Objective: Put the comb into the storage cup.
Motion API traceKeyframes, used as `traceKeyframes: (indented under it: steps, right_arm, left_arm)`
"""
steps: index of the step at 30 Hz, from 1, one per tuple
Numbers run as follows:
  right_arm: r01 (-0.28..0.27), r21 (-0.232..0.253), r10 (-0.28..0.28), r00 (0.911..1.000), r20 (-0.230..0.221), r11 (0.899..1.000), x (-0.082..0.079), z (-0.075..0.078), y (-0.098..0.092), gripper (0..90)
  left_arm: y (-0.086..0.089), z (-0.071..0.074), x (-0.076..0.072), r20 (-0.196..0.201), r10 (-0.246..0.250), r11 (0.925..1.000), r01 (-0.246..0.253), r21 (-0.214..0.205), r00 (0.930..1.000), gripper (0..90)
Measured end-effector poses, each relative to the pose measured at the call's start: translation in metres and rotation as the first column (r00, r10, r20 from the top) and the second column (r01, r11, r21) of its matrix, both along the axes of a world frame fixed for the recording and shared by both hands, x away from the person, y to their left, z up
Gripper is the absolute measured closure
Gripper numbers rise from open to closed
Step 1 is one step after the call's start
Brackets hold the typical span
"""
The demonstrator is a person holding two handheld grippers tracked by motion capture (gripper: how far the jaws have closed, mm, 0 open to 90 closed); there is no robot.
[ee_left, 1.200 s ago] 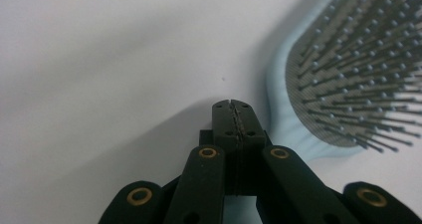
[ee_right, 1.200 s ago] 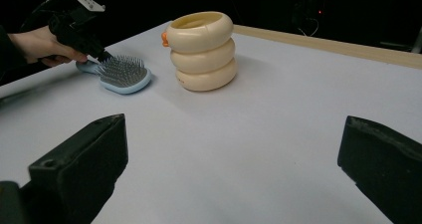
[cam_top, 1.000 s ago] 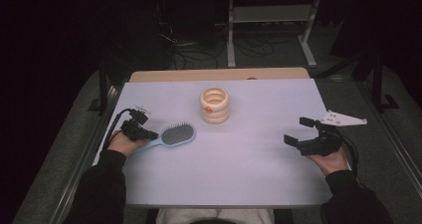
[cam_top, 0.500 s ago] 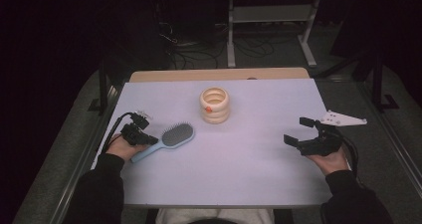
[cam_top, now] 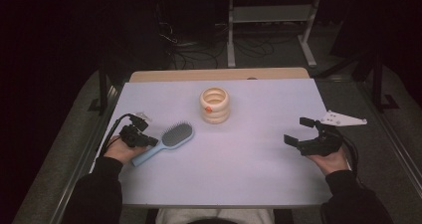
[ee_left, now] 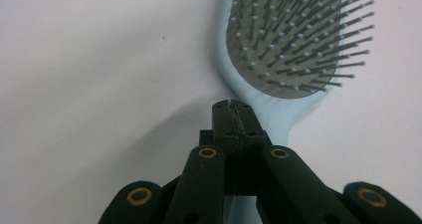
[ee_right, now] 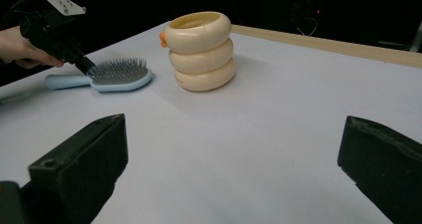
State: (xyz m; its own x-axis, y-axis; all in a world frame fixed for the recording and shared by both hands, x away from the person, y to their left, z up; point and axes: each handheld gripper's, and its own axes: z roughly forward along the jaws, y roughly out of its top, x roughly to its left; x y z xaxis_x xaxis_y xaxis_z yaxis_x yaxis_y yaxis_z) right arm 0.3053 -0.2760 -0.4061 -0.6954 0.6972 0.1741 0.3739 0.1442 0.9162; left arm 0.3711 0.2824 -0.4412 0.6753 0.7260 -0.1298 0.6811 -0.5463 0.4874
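A: What is seen at the left gripper (cam_top: 142,138)?

B: Its jaws are closed flat against each other, with nothing clamped between them. In the left gripper view, the closed tip (ee_left: 232,115) is seen just above the neck of the hairbrush (ee_left: 288,50), where the handle meets the head; whether the tip is touching the brush cannot be told.

A: And where is the hairbrush placed?

B: The light blue hairbrush (cam_top: 166,141) is laid on the table (cam_top: 249,174) near the left edge, bristles up. The head is pointed toward the middle of the table and the handle toward the near left corner, beside the left hand (cam_top: 119,152).

A: How is the right gripper (cam_top: 302,132) held?

B: It is held near the right edge of the table by the right hand (cam_top: 328,159), with its 2 jaws spread wide. Nothing is held between them, and only bare table surface is seen there in the right gripper view.

A: Is anything else set on the table?

B: A cream-coloured holder (cam_top: 215,104), shaped like 3 stacked rings with a small orange mark on its side, is stood upright toward the far edge, about midway across. It is set well apart from both grippers, and the brush head is found near it on its left.
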Motion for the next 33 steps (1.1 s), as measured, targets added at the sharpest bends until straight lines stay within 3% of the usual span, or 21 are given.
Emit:
traceKeyframes:
  steps: [9, 14, 20, 21, 23, 24, 25, 26, 33]
  right_arm:
    - [0.001, -0.001, -0.001, 1.0, 0.0, 1.0, 0.0, 0.0, 0.0, 0.0]
    - [0.002, -0.001, -0.002, 1.0, -0.002, 1.0, 0.0, 0.0, 0.0, 0.0]
    - [0.003, -0.003, -0.003, 1.0, -0.004, 1.0, 0.0, 0.0, 0.0, 0.0]
    - [0.003, 0.003, -0.003, 1.0, -0.009, 1.0, 0.0, -0.001, 0.0, 0.0]
    - [0.002, 0.009, -0.002, 0.9999, -0.012, 1.0, 0.0, -0.001, -0.001, 0.0]
    - [0.007, 0.016, -0.007, 0.9999, -0.009, 1.0, 0.0, -0.001, -0.002, 0.0]
    - [0.007, 0.016, -0.007, 0.9999, -0.009, 1.0, 0.0, -0.001, -0.002, 0.0]
    - [0.009, 0.022, -0.009, 0.9999, -0.009, 1.0, 0.0, -0.001, -0.003, 0.0]
    - [0.004, 0.034, -0.003, 0.9999, -0.016, 0.999, 0.0, -0.001, -0.003, 0.0]
  left_arm:
    - [0.008, 0.018, -0.003, 0.053, -0.005, 0.999, 0.007, -0.043, 0.9986, 90.0]
    - [0.01, 0.03, -0.007, 0.079, -0.015, 0.9978, 0.02, -0.063, 0.9968, 84.8]
    - [0.011, 0.038, -0.013, 0.114, -0.021, 0.9953, 0.032, -0.092, 0.9932, 72.9]
    - [0.01, 0.04, -0.015, 0.126, -0.019, 0.9943, 0.032, -0.102, 0.9918, 66.1]
    - [0.01, 0.041, -0.016, 0.129, -0.025, 0.9943, 0.038, -0.099, 0.9913, 63.6]
    - [0.009, 0.042, -0.017, 0.132, -0.028, 0.9936, 0.042, -0.105, 0.9908, 55.0]
    - [0.008, 0.042, -0.018, 0.134, -0.036, 0.9932, 0.051, -0.105, 0.9903, 55.0]
    - [0.008, 0.043, -0.019, 0.133, -0.046, 0.9927, 0.06, -0.105, 0.9901, 47.2]
    - [0.004, 0.045, -0.023, 0.15, -0.062, 0.9887, 0.081, -0.126, 0.9867, 32.0]
